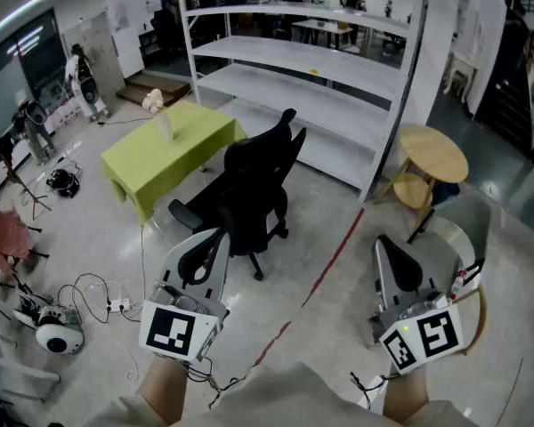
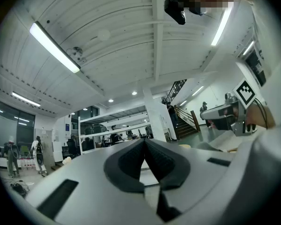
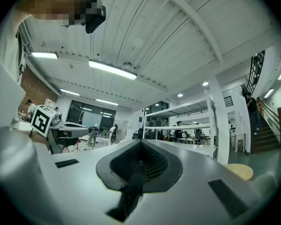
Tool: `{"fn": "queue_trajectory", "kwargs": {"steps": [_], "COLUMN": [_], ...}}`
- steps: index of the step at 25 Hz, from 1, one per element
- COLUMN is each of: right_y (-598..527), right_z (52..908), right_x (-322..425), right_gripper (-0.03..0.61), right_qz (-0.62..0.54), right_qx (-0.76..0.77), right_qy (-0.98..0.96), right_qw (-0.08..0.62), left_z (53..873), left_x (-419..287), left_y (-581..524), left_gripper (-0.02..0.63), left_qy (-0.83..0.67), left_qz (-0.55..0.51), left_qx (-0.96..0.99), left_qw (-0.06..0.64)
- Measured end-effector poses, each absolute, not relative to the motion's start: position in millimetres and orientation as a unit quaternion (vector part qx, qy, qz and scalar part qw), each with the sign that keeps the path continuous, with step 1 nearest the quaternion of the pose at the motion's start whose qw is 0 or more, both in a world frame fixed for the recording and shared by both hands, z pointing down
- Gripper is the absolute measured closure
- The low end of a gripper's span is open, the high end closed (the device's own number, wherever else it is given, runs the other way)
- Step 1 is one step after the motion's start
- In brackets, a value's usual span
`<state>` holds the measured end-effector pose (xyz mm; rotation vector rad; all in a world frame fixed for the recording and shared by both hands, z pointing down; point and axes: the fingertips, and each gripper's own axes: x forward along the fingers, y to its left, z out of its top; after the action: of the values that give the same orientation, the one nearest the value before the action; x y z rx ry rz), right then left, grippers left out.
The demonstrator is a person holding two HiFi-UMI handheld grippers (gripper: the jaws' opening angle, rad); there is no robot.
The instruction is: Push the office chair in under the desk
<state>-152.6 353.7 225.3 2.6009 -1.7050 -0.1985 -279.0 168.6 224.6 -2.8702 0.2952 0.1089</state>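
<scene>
Cables (image 1: 89, 292) on the floor far left, then the green-clothed desk (image 1: 151, 158). Left gripper (image 1: 203, 243) is closed tight and empty. The black office chair (image 1: 249, 189) sits just right of the desk, not under it. White shelving (image 1: 320, 87) is behind it. Right gripper (image 1: 392, 252) is closed and empty too, with a round wooden table (image 1: 434, 152) beyond.

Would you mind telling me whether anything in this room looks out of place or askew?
The black office chair stands out on the open floor beside the green-covered desk, set at an angle to it rather than tucked under. Loose cables also sprawl across the floor at the left.
</scene>
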Motion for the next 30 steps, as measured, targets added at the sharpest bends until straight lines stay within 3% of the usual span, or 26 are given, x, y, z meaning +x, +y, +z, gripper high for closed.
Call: {"fn": "queue_trajectory", "kwargs": {"steps": [30], "right_y": [428.8], "right_z": [263.2], "right_x": [-136.1], "right_gripper": [0.572], "right_qz": [-0.04], "right_qx": [0.822], "right_qy": [-0.567], "right_qw": [0.043], "left_z": [261.5], "left_x": [-258.1], "left_y": [257.1], "left_gripper": [0.607], "left_qy": [0.1], "left_qz": [-0.016], "left_qx": [-0.986], "left_qw": [0.132]}}
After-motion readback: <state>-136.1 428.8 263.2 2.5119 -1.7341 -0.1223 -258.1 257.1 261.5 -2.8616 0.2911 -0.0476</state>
